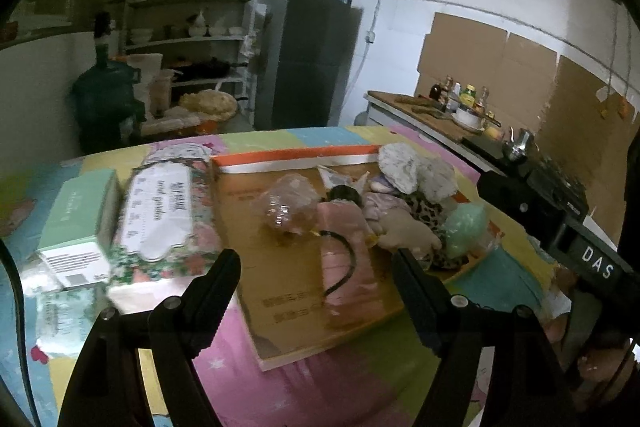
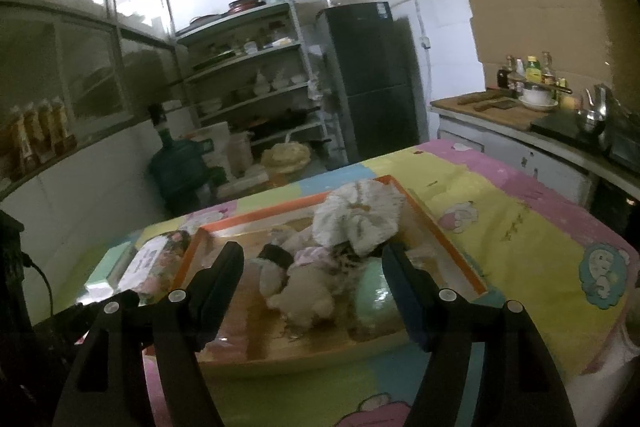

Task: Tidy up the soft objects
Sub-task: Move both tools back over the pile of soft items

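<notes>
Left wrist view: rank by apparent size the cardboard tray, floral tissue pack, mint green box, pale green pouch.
1. cardboard tray
2. floral tissue pack
3. mint green box
4. pale green pouch

Pack and box sit nearer the camera than the pouch, so their lead over it may be exaggerated.

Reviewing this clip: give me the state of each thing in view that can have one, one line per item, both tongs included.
Left tongs: open, nothing between the jaws.
Right tongs: open, holding nothing.
Cardboard tray: lying flat on the tablecloth, open-topped.
Soft items: heaped in the tray's far right part.
Pink cloth: lying in the tray, black cord across it.
Floral pack: lying left of the tray, outside it.
Green box: beside the floral pack, closed.
</notes>
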`<state>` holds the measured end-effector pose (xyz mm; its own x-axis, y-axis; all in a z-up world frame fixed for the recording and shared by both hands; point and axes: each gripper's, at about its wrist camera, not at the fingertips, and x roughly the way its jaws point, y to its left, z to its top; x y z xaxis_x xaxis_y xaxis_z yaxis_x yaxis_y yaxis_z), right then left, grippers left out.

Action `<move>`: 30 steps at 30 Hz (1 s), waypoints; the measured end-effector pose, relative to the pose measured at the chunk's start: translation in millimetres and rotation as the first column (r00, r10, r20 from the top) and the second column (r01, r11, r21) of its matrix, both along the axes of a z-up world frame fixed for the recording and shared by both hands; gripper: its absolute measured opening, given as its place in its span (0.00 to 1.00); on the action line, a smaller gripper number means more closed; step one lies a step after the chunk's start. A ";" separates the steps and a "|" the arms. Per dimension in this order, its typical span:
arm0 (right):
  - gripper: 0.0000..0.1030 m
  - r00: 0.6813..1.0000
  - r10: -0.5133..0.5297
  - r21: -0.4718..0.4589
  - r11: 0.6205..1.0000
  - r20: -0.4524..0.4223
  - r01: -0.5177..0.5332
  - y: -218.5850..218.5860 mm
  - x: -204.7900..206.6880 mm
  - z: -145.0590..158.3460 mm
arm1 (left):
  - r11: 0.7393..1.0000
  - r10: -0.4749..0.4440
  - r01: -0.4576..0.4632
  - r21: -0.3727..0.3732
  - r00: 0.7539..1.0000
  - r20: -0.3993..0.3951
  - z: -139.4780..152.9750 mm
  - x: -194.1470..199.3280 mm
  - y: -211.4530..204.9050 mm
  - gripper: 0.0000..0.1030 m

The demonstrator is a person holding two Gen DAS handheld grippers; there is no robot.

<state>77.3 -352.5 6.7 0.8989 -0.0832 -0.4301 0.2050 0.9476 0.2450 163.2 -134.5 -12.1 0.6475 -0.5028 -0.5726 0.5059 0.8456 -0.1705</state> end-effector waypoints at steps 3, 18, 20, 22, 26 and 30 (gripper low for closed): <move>0.71 1.000 0.031 -0.005 1.000 0.000 -0.031 10.4 2.3 1.5 | 1.000 0.025 -0.025 -0.007 1.000 0.008 2.3 -1.1 11.4 0.75; 0.71 0.981 0.192 -0.046 0.980 -0.002 -0.192 82.7 19.0 10.5 | 0.987 0.160 -0.159 -0.026 0.987 0.026 8.1 -8.9 79.4 0.75; 0.71 0.978 0.209 -0.050 0.977 -0.005 -0.209 90.7 19.7 10.4 | 0.984 0.178 -0.178 -0.031 0.984 0.028 9.1 -10.2 89.0 0.75; 0.71 0.973 0.229 -0.055 0.972 -0.011 -0.229 100.8 21.1 10.1 | 0.981 0.193 -0.192 -0.036 0.981 0.027 8.9 -11.4 98.2 0.75; 0.71 0.963 0.268 -0.064 0.961 -0.019 -0.269 119.4 22.9 9.5 | 0.975 0.219 -0.217 -0.043 0.975 0.029 7.6 -15.2 113.9 0.75; 0.71 0.947 0.320 -0.060 0.945 -0.022 -0.321 136.5 25.3 9.1 | 0.966 0.254 -0.252 -0.050 0.967 0.030 7.1 -16.3 132.1 0.75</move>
